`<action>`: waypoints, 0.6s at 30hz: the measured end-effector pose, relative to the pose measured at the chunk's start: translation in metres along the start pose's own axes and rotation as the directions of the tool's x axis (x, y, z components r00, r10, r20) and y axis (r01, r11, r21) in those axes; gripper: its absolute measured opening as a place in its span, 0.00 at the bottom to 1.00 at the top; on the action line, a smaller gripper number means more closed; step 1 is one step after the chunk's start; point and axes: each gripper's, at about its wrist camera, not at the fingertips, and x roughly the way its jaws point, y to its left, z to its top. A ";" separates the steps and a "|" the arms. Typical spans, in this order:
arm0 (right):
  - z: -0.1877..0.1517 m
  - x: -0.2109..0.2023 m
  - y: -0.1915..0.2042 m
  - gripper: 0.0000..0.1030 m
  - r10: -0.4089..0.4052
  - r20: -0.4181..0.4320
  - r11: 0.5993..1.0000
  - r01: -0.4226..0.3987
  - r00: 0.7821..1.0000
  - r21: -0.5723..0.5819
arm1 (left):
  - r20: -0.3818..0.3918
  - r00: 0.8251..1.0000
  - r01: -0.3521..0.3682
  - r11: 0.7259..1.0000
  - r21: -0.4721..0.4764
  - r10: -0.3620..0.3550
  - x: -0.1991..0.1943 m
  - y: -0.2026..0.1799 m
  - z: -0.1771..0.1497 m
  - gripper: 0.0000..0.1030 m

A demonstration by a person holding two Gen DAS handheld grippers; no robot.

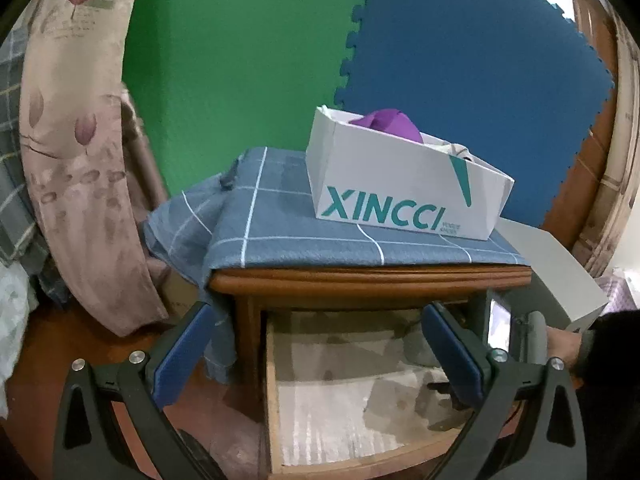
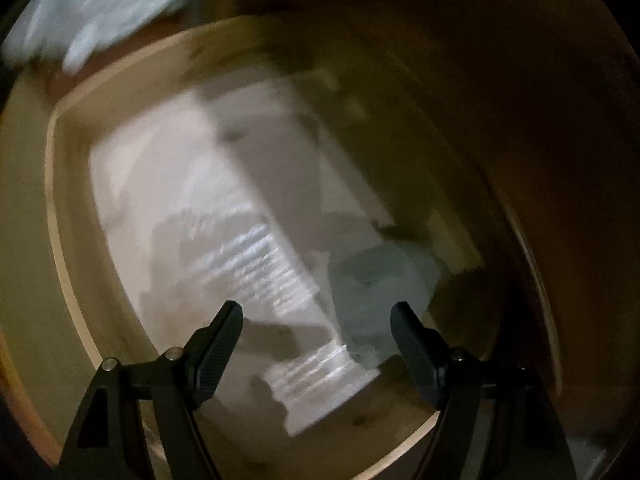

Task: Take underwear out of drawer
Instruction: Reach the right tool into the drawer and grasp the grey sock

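- Left wrist view alone shows the open drawer [image 1: 340,400] under a cloth-covered nightstand [image 1: 360,276]; left gripper [image 1: 320,360] hangs before the drawer, fingers spread, holding nothing.
- Above the drawer stands a white box [image 1: 400,184] reading "XINCCI", purple fabric [image 1: 390,122] inside.
- Right wrist view, blurred, looks into the drawer: right gripper [image 2: 318,338] fingers released over grey underwear [image 2: 380,280] on pale liner.

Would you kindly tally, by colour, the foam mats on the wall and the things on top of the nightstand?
Green foam mat: 1
Blue foam mat: 1
White box: 1
Purple cloth in the box: 1
Blue checked cloth: 1
Total: 5
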 end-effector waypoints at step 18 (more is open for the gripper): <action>-0.002 0.094 -0.037 0.22 -0.076 -0.026 0.997 0.076 0.997 0.013 | -0.131 0.991 0.049 0.996 0.074 -0.039 0.035 -0.030 -0.013 0.99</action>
